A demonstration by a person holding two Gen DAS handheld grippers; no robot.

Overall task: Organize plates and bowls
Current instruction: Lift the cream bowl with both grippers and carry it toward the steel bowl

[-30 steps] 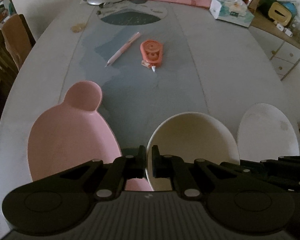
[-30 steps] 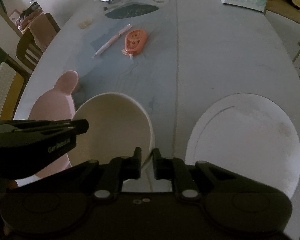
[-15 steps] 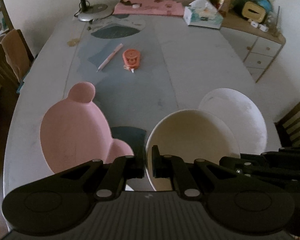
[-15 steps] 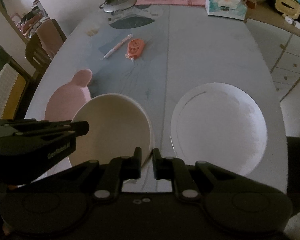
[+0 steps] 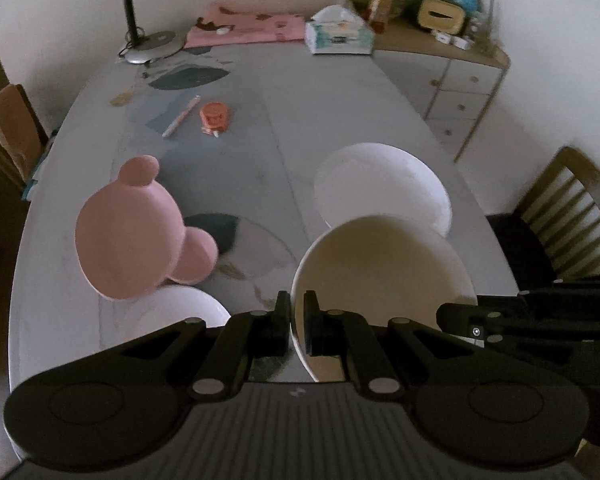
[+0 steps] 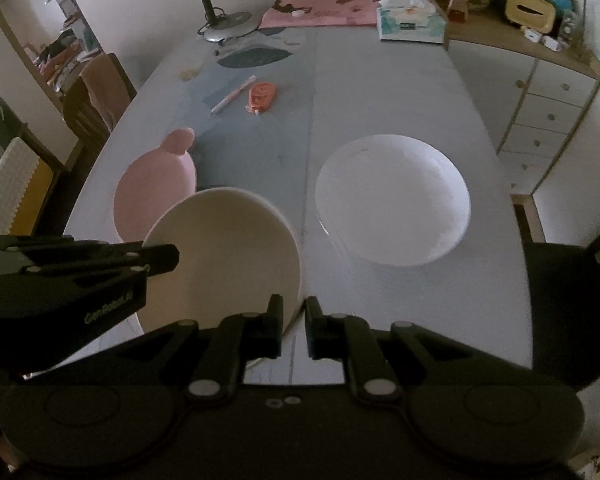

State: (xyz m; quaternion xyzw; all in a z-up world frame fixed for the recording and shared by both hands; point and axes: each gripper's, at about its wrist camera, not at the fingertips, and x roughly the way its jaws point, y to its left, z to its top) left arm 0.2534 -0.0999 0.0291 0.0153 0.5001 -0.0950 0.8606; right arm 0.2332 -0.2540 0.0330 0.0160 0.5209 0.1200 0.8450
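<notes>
A cream bowl [image 5: 380, 268] hangs in the air above the table, held by both grippers. My left gripper [image 5: 297, 306] is shut on the bowl's left rim. My right gripper [image 6: 293, 310] is shut on its right rim. In the right wrist view the cream bowl [image 6: 223, 256] fills the lower left, with the left gripper's body beside it. Below on the table lie a pink bear-shaped plate [image 5: 135, 236] at the left and a round white plate [image 5: 380, 188] at the right. A white dish [image 5: 175, 310] shows partly near the table's front edge.
A pink pen [image 5: 181, 117] and an orange correction-tape dispenser [image 5: 215, 117] lie mid-table. A desk lamp [image 5: 147, 46], pink cloth [image 5: 251, 28] and tissue box [image 5: 338, 36] stand at the far end. A wooden chair [image 5: 568, 216] is at the right, a drawer cabinet [image 5: 456, 92] beyond.
Both grippers have risen and drawn back with the cream bowl, so the table looks farther away. The white dish near the front edge has come into the left wrist view.
</notes>
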